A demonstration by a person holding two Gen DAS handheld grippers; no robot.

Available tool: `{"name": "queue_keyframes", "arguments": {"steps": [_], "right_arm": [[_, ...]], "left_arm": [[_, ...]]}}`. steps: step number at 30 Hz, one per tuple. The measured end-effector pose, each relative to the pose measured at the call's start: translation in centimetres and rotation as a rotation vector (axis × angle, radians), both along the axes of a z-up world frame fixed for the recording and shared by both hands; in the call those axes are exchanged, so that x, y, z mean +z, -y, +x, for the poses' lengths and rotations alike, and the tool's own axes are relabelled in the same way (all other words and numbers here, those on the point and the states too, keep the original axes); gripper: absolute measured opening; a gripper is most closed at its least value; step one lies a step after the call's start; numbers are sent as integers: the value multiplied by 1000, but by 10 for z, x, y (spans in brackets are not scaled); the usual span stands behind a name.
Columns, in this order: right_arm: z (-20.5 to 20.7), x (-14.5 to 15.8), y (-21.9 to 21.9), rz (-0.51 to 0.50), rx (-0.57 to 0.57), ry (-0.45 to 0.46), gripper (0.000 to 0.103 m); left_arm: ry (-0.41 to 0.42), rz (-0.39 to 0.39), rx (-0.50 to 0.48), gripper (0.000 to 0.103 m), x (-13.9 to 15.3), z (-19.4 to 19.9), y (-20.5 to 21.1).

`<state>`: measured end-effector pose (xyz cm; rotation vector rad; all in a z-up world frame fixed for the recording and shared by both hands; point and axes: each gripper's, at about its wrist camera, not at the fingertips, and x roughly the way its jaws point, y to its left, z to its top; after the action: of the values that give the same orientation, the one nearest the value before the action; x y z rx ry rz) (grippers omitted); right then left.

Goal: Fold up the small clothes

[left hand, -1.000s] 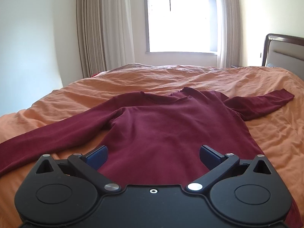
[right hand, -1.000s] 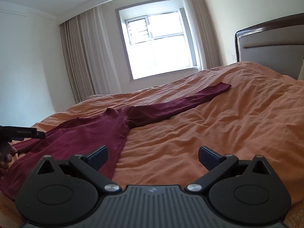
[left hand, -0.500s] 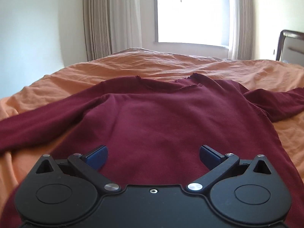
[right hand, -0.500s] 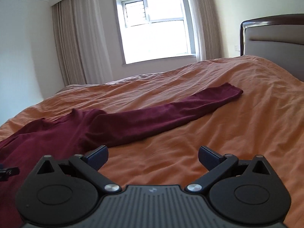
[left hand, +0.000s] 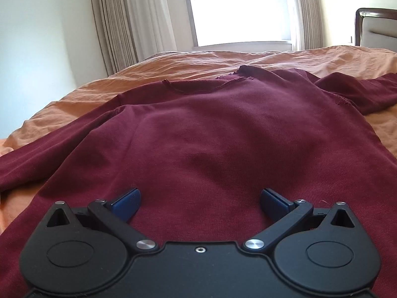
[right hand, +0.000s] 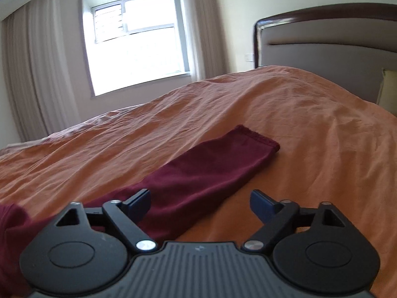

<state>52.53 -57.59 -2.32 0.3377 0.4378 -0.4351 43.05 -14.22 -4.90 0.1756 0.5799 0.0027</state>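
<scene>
A: Left gripper (left hand: 200, 200) low over the jumper (left hand: 211, 134) body, jaws spread, pinching nothing; jumper lies flat, mid-bed, neck far, one sleeve off to each side.

B: Right gripper (right hand: 200, 204)?

A: Over the right sleeve (right hand: 211, 171), jaws closing; cloth lies under the left finger (right hand: 139, 202), no pinch yet; cuff (right hand: 258, 139) farther on.

B: Advice?

A: Likely a sleeve fold; pinch both layers, miss the sheet (right hand: 310, 134); carry it left across the body, keep the left gripper pinning.

B: Surroundings?

A: Creased orange sheet, soft, will snag; curtain (left hand: 124, 22) far left, window (left hand: 238, 10) beyond, headboard (right hand: 330, 44) right.
</scene>
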Motion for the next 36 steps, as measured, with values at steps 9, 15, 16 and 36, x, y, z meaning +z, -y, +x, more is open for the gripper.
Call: {"name": "queue_keyframes", "arguments": {"steps": [9,15,16,36], "right_arm": [[17,-17,26,87,-166,18,6],[-22,-7,22,118,-241,47,6],[-25,-8,24,146,-247,39,6],[-22,133,-221,-607,373,284,5]], "left_arm": [[0,5,-1,103,-1,0,2],[1,7,-1,103,-1,0,2],[1,8,-1,103,-1,0,2],[83,-172,46,103,101,-11,-84]]}}
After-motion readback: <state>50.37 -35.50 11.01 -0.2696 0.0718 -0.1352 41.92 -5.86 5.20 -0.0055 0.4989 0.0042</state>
